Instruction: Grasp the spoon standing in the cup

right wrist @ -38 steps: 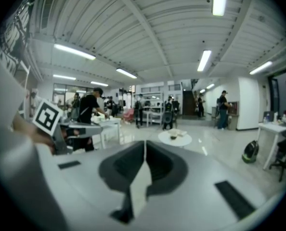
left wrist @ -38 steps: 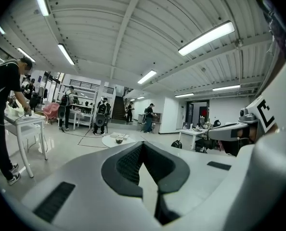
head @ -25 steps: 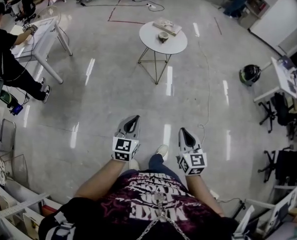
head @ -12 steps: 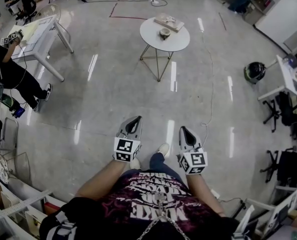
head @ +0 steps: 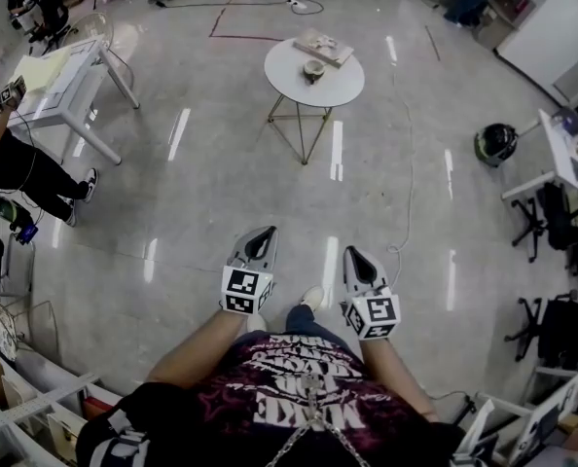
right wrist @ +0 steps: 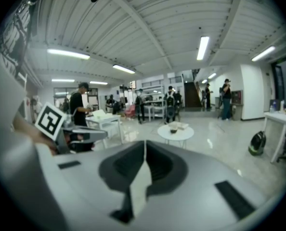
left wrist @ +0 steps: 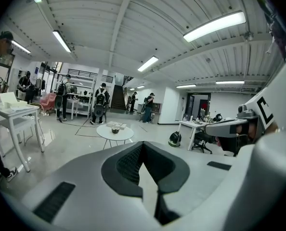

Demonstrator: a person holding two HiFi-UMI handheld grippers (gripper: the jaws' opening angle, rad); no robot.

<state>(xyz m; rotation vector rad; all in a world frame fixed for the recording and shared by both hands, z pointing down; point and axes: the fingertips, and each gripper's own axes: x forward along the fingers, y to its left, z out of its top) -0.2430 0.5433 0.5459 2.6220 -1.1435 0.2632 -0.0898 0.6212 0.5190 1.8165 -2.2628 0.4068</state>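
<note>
A small cup (head: pixel 314 68) stands on a round white table (head: pixel 289 86) far ahead across the floor; the spoon in it is too small to make out. Both grippers are held close to my body, well short of the table. My left gripper (head: pixel 262 233) is shut and holds nothing, and so is my right gripper (head: pixel 352 254). In the left gripper view the cup (left wrist: pixel 115 129) and table (left wrist: pixel 126 134) lie far beyond the closed jaw tips (left wrist: pixel 142 146). The right gripper view shows the cup (right wrist: pixel 174 130) far past its closed tips (right wrist: pixel 144 143).
A flat book or box (head: pixel 325 49) lies on the table behind the cup. A white desk (head: pixel 65 76) with a person (head: pixel 17 159) beside it is at the left. A dark helmet-like object (head: pixel 491 144), a floor cable (head: pixel 406 193) and office chairs (head: pixel 542 217) are at the right.
Both grippers keep the same shut pose before my body. The person at the left desk has shifted toward the picture's left edge. The table stays about as far away.
</note>
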